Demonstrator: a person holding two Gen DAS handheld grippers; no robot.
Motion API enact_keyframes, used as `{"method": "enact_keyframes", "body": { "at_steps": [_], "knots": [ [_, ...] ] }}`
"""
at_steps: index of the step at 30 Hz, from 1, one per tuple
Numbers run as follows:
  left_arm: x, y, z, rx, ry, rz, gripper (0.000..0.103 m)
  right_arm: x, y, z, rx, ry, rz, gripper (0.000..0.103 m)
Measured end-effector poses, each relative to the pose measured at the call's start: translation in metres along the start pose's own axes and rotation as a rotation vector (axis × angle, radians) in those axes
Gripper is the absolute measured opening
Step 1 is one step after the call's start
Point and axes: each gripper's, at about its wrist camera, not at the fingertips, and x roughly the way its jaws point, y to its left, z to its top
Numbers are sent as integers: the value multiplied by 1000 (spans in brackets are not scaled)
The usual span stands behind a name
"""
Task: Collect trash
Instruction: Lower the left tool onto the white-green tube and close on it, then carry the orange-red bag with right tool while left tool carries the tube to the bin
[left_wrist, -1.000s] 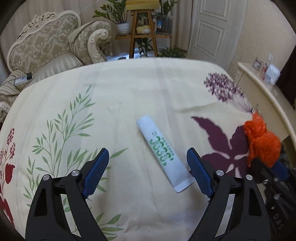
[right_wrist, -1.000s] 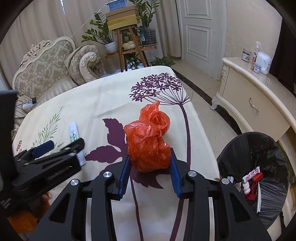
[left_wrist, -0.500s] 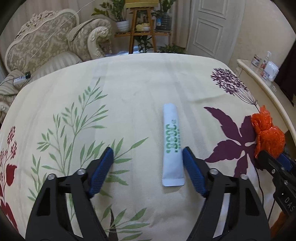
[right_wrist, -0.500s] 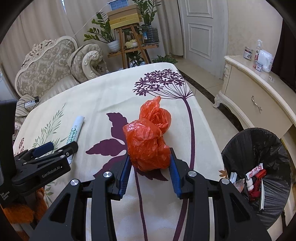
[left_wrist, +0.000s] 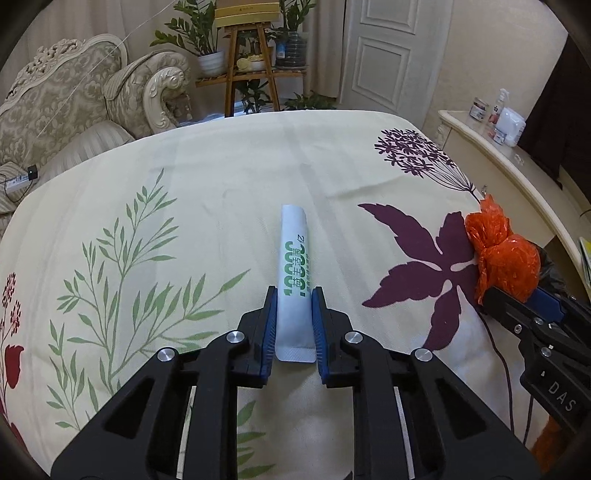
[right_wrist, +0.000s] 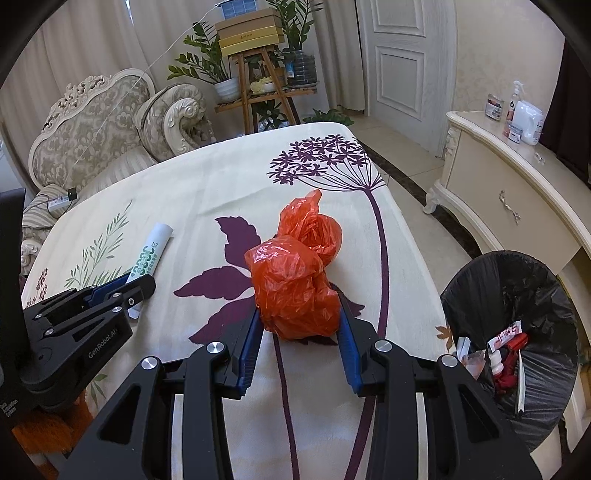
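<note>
White and green, the tube (left_wrist: 294, 273) at frame centre is now pinched by our left gripper (left_wrist: 294, 295), whose jaws stood wide a second ago. Our right gripper (right_wrist: 300, 321) still squeezes the orange bag (right_wrist: 297, 280); both can go to the bin (right_wrist: 517, 280), lower right.

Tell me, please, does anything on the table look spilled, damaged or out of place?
Nothing looks spilled or damaged. The only clutter is trash: a white tube clamped in the left gripper and a crumpled orange plastic bag clamped in the right gripper.
</note>
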Motion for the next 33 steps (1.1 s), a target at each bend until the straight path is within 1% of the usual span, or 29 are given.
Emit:
{"method": "enact_keyframes", "body": {
  "at_steps": [11, 26, 33],
  "knots": [
    [-18, -8, -19, 6, 3, -30, 17, -19, -4, -16, 7, -15, -14, 38],
    [-46, -35, -39, 52, -32, -62, 17, -61, -28, -40, 53, -48, -57, 37],
    [-59, -59, -42, 83, -57, -85, 17, -77, -45, -49, 84, -66, -87, 37]
  ]
}}
